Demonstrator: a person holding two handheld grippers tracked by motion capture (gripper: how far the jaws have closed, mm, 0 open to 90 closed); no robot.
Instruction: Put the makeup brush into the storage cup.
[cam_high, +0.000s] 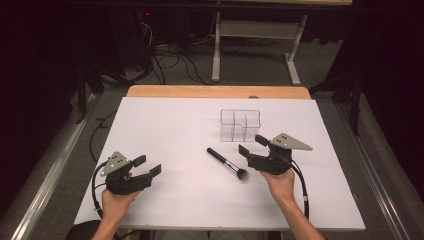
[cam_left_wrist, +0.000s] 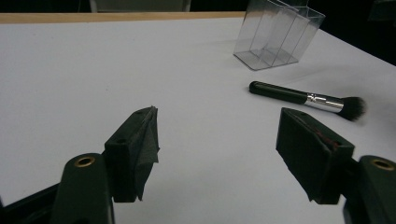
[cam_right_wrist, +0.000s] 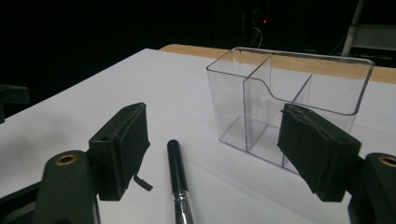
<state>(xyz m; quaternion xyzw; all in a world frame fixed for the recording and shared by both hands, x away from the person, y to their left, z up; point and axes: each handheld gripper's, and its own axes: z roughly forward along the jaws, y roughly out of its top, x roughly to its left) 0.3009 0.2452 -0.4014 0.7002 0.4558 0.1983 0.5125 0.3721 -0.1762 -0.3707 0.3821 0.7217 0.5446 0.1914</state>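
A black makeup brush (cam_high: 227, 163) with a silver ferrule lies flat on the white table, bristles toward the near right. In the left gripper view the brush (cam_left_wrist: 299, 96) lies ahead to the right. In the right gripper view its handle (cam_right_wrist: 175, 163) runs between the two jaws. A clear plastic organizer (cam_high: 240, 125) with several compartments stands empty behind the brush; the organizer (cam_right_wrist: 280, 102) looms close in the right gripper view. My right gripper (cam_high: 252, 145) is open just right of the brush. My left gripper (cam_high: 147, 165) is open at the near left, empty.
The white sheet (cam_high: 165, 130) covers a wooden table whose far edge (cam_high: 215, 91) shows. Beyond it stand a white frame (cam_high: 255, 30) and cables (cam_high: 170, 55) on the floor. Open surface lies between the two grippers.
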